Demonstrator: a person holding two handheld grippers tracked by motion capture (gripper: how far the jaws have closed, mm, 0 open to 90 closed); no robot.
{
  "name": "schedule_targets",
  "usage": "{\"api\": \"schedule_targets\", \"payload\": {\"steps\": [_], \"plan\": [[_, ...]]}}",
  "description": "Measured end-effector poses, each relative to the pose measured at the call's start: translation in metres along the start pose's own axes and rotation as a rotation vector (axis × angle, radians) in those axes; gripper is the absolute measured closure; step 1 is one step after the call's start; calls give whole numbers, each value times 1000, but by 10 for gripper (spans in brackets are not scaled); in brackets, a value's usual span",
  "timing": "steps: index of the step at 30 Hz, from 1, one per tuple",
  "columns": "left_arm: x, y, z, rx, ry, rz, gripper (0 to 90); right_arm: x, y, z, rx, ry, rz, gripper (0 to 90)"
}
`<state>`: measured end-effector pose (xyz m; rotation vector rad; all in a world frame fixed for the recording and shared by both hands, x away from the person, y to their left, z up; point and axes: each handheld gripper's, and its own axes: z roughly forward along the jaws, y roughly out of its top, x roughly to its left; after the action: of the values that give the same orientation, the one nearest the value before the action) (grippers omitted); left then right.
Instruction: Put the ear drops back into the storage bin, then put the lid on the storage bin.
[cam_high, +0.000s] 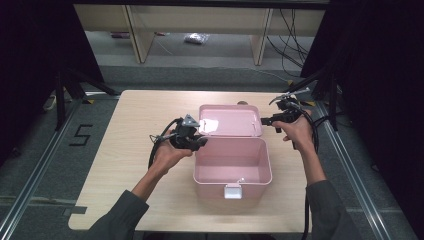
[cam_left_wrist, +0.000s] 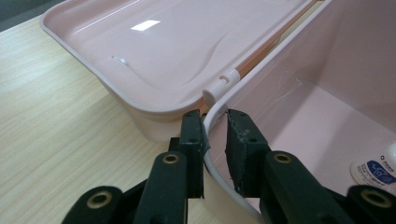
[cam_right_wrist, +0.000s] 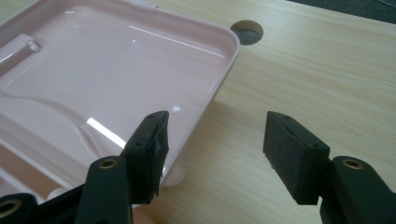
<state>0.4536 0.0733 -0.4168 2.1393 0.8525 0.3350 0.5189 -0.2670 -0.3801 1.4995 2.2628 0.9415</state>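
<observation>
My left tongs (cam_left_wrist: 215, 122) pinch the pink box (cam_high: 233, 172) rim by the hinge, mid-desk (cam_high: 125, 150) — right tongs (cam_right_wrist: 215, 140) gape empty at the open lid (cam_right_wrist: 116, 70); light, stiff, glossy plastic — I'd grip that lid edge

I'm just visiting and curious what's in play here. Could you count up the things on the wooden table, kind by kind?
Pink plastic box with its hinged lid thrown open: 1
Black two-jaw hand-held grippers: 2, the left gripper with its jaws on either side of the box's rim, the right gripper open by the lid's corner
Light wooden table: 1
Total: 4
</observation>
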Motion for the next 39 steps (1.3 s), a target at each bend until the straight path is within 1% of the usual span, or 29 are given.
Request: {"api": "schedule_targets", "payload": {"steps": [1, 2, 3, 4, 5, 6, 7, 8, 11, 13, 14, 15, 16, 17, 18, 19, 20, 21, 22, 23, 24, 25, 26, 27, 29, 30, 34, 35, 39], "plan": [[0, 0, 0, -1, 1, 0, 764, 0, 2, 0, 16, -15, 1, 414], [0, 0, 0, 1, -2, 4, 764, -1, 2, 1, 6, -5, 12, 414], [-1, 0, 0, 1, 0, 7, 764, 1, 3, 3, -1, -1, 43, 414], [-1, 0, 0, 1, 0, 8, 764, -2, 4, 4, -3, -6, 16, 414], [0, 0, 0, 0, 0, 5, 763, -3, 5, 4, 1, -12, 11, 415], [0, 0, 0, -2, -1, 2, 763, -1, 6, 6, 1, 0, 46, 416], [0, 0, 0, -2, -1, 3, 763, -3, 7, 6, 1, -8, 21, 419], [0, 0, 0, -1, -1, 6, 763, -4, 7, 7, -3, -13, 14, 424], [0, 0, 0, -1, 0, 7, 763, -5, 9, 11, -7, -17, 21, 440], [0, 0, 0, -2, -3, 6, 763, -6, 10, 14, -24, -31, 6, 451], [0, -1, 0, -1, 2, 7, 763, -7, 11, 15, -26, -22, 14, 461], [0, -1, 0, -2, 2, 7, 763, -6, 12, 14, -11, -22, 26, 471], [0, -1, 0, -2, 2, 8, 763, -5, 13, 15, -4, -15, 55, 475], [0, -1, 1, -5, -3, 9, 763, -4, 12, 18, -16, -16, 70, 491], [1, 0, 0, -1, -2, 13, 762, -7, 13, 18, -6, -17, 49, 503], [1, 0, 0, -2, -1, 14, 763, -7, 14, 20, -6, -17, 64, 507], [1, 0, 1, -3, -2, 13, 763, -10, 14, 22, -11, -24, 40, 514], [1, 0, 1, -3, -2, 14, 763, -9, 15, 23, -12, -18, 72, 520], [1, -1, 1, -4, -1, 13, 762, -10, 15, 25, -22, -24, 58, 528], [1, -1, 1, -4, -1, 15, 762, -10, 16, 25, -2, -15, 68, 535], [1, -1, 1, -4, -1, 16, 762, -10, 17, 27, -9, -28, 55, 543], [1, -1, 1, -4, -1, 16, 762, -8, 18, 28, -5, -20, 70, 555], [1, 0, 1, -4, -1, 16, 762, -7, 18, 30, -13, -22, 71, 564], [1, 0, 1, -4, -1, 16, 762, -7, 19, 31, -19, -24, 57, 572], [1, -1, 1, -6, -4, 18, 762, -6, 20, 34, -17, -20, 55, 581], [1, -1, 1, -6, -1, 17, 762, -7, 21, 35, -5, -29, 32, 583], [1, -1, 1, -7, 2, 24, 761, -4, 21, 41, 10, -18, 56, 602], [1, -1, 1, -7, 1, 24, 761, -4, 21, 43, 17, -27, 36, 605], [1, -1, 1, -9, 2, 24, 761, -4, 22, 48, 18, -33, 45, 622]]}}
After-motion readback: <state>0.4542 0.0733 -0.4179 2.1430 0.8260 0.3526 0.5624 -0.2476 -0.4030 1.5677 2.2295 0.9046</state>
